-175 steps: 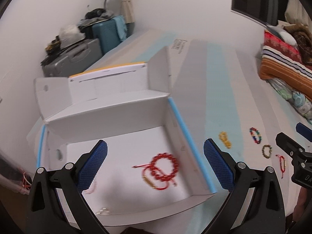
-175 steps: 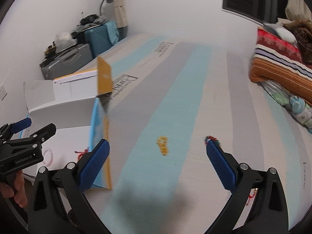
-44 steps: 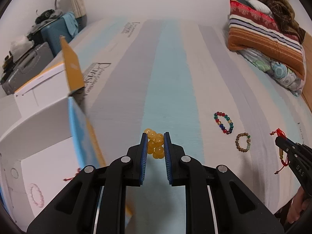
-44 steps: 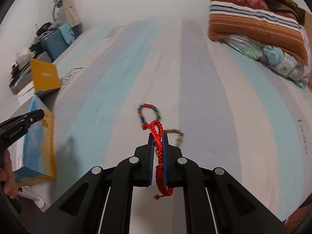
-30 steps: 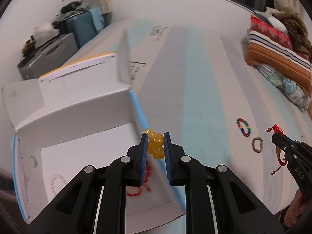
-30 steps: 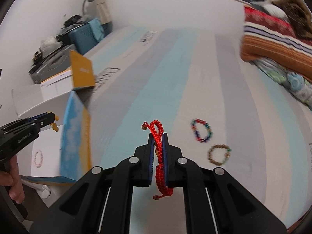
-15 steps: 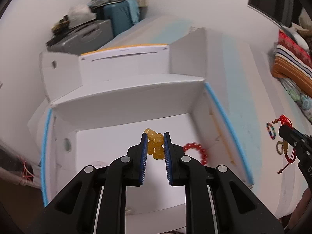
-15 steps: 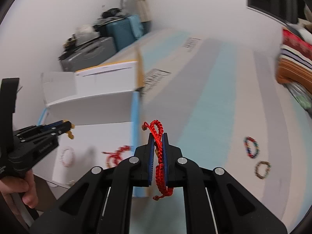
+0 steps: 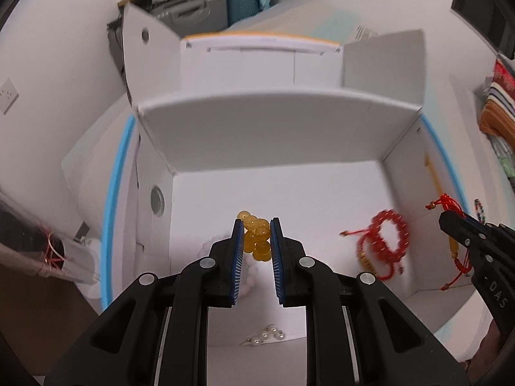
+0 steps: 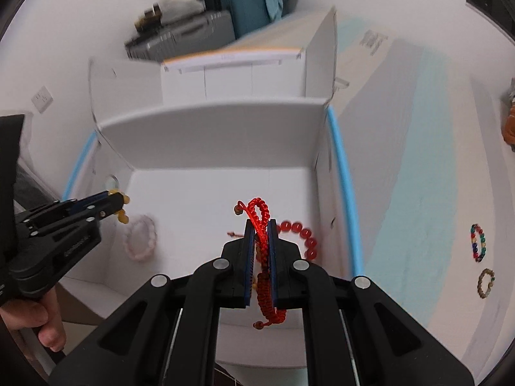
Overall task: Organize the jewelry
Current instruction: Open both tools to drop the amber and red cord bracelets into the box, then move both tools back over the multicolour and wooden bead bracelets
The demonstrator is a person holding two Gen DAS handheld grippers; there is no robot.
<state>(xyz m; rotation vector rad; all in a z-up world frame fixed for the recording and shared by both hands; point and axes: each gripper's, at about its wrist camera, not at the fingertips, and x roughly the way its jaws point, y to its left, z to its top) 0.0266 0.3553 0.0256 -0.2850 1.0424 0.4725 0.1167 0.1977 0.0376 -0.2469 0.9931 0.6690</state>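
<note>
My left gripper (image 9: 256, 225) is shut on a yellow bead bracelet (image 9: 256, 238) above the floor of the open white box (image 9: 276, 135). My right gripper (image 10: 260, 225) is shut on a red braided cord bracelet (image 10: 262, 222) that hangs over the box's right side. On the box floor lie a red bead bracelet (image 9: 388, 234), a pale pink bead bracelet (image 10: 141, 236) and small pearl earrings (image 9: 265, 339). In the left wrist view the right gripper (image 9: 445, 217) enters from the right edge with the cord. The left gripper (image 10: 117, 201) shows at the left of the right wrist view.
Right of the box, on the striped bedsheet (image 10: 418, 160), lie a multicoloured bead bracelet (image 10: 478, 241) and a brown bead bracelet (image 10: 486, 283). The box's flaps (image 9: 383, 61) stand up at its far side. Suitcases (image 10: 199, 29) stand against the wall behind. A hand (image 10: 35, 325) holds the left gripper's handle.
Both grippers moved left from the bedsheet to over the box, each keeping its bracelet. The box now fills both views and the loose bracelets have slid to the right edge.
</note>
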